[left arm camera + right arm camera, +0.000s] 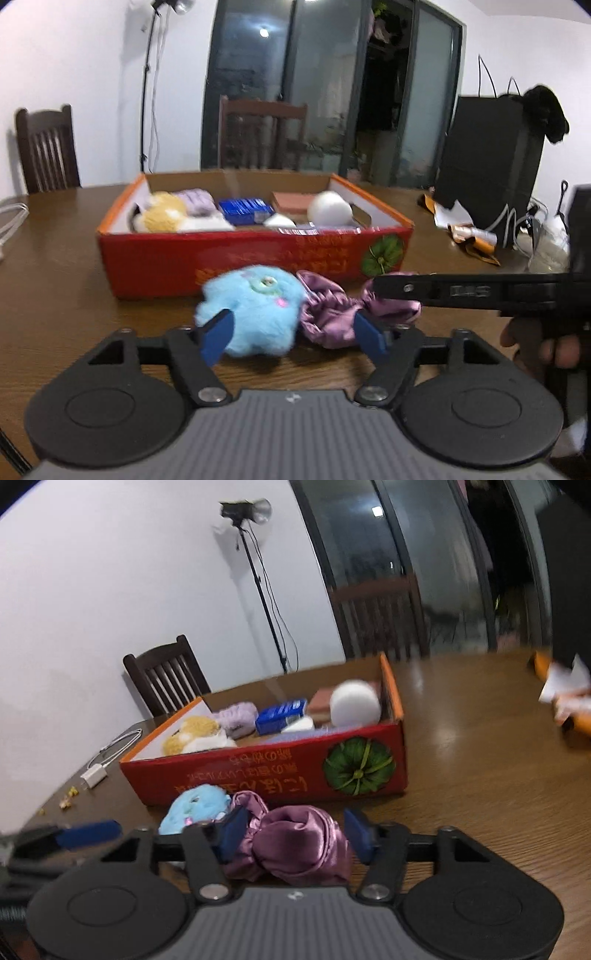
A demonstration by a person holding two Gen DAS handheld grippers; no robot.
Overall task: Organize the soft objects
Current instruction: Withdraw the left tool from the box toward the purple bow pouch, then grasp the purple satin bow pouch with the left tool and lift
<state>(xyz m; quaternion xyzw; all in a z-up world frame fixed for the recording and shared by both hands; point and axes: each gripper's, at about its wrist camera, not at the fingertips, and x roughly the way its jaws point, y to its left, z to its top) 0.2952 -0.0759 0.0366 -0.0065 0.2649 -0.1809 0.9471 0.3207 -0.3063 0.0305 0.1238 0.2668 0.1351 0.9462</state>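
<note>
Two grippers working at soft things on a brown wooden table (74, 266)

The left gripper (293, 332) is straddling a blue plush (255, 314), jaws apart; the right gripper (291, 830) is bracketing a purple satin scrunchie (299, 845), pads not visibly pressing. Behind sits a red cardboard box (255, 258), then dark chairs (48, 151), a light stand (258, 579) and glass doors (325, 85).
</note>
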